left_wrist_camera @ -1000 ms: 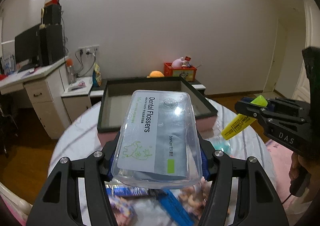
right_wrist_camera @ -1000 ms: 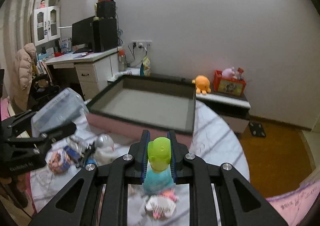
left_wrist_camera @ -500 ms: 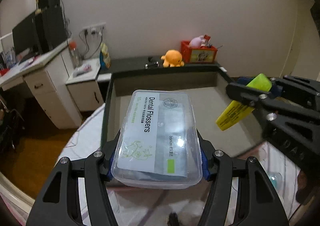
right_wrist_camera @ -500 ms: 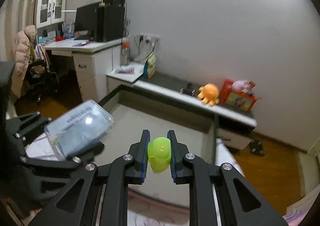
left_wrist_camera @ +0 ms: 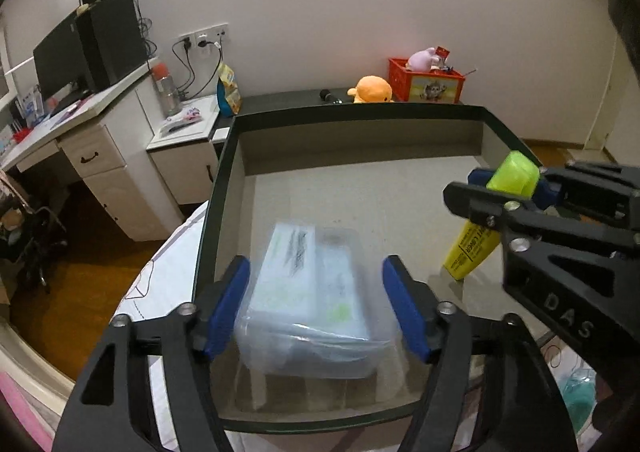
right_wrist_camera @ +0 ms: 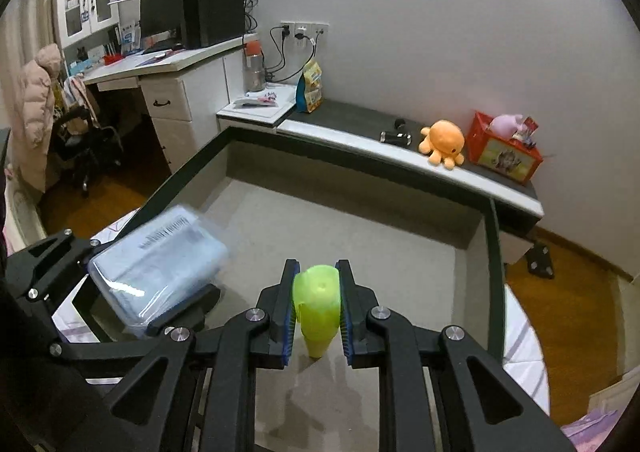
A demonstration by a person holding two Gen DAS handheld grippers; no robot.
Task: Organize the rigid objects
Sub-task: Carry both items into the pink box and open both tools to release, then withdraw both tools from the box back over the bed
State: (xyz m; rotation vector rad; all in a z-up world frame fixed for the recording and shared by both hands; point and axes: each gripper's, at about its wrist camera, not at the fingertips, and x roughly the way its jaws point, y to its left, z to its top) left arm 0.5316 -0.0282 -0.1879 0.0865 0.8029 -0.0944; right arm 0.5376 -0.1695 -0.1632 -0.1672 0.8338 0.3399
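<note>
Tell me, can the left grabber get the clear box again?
Probably yes. The clear box sits blurred right between the left gripper's blue pads, whose jaws are opening, over the tray. Nothing lies in between, and the right gripper with its yellow tube is off to the side.

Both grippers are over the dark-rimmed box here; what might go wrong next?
1. The left gripper is opening and the blurred clear plastic flosser case sits loose between its fingers, so it may drop hard or tip over.
2. The right gripper holds the yellow tube with a green cap only by the cap; the tube may swing or slip inside the dark-rimmed box.
</note>
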